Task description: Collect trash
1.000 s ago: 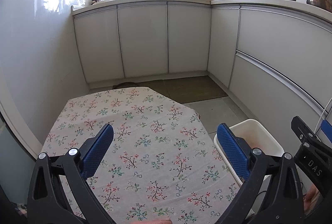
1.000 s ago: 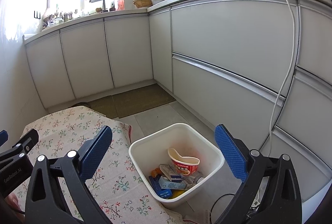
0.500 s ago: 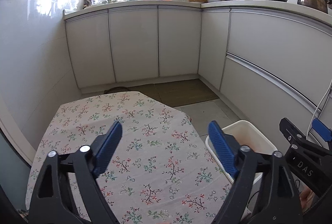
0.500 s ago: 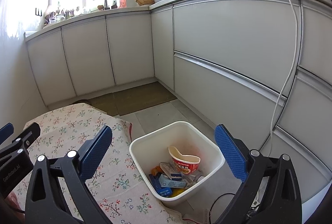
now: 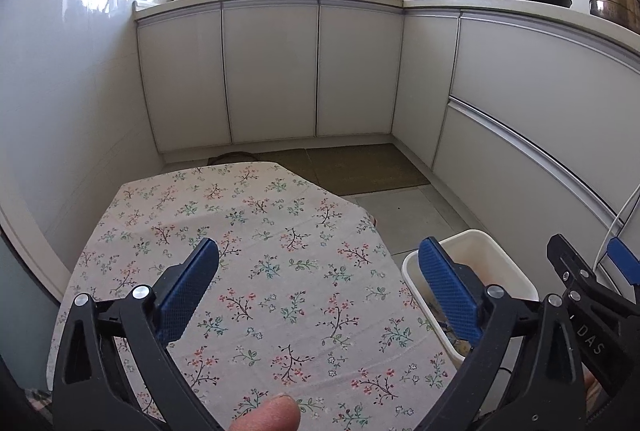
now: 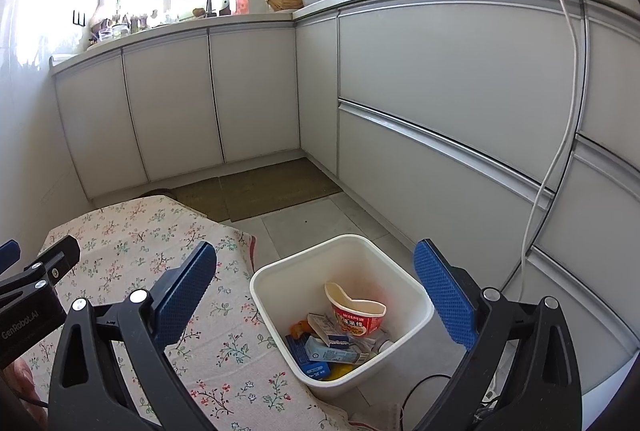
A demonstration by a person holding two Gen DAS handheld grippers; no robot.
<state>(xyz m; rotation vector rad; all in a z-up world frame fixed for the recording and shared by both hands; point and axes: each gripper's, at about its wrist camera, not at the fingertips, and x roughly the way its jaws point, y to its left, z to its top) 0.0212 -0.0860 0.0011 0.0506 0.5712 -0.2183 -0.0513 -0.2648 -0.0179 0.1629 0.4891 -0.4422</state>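
- White plastic bin [image 6: 416, 295] stands on the tiled floor just beside the right edge of the cloth-covered counter [image 5: 256, 231], which carries nothing on its flowered cloth.
- Only the right wrist view looks down into the bin: a dented red noodle cup [image 6: 354, 313] leans at the back, with small cartons [image 6: 330, 353], a blue packet [image 6: 298, 347] and something orange-yellow piled under and in front of it.
- From the left wrist view only the bin's rim and far inner wall [image 5: 480, 251] show; the trash is mostly hidden behind a blue finger pad.
- Left tool [image 5: 318, 281] hangs over the cloth with its jaws spread wide and nothing between them; a fingertip [image 5: 268, 413] pokes in at the bottom edge.
- Right tool [image 6: 316, 285] is held above the gap between counter and bin, jaws likewise spread and empty, the bin framed between its pads.
- Each tool shows at the edge of the other's view, side by side.
- A white cable [image 6: 568, 103] hangs down the cabinet fronts, seen best from the right.
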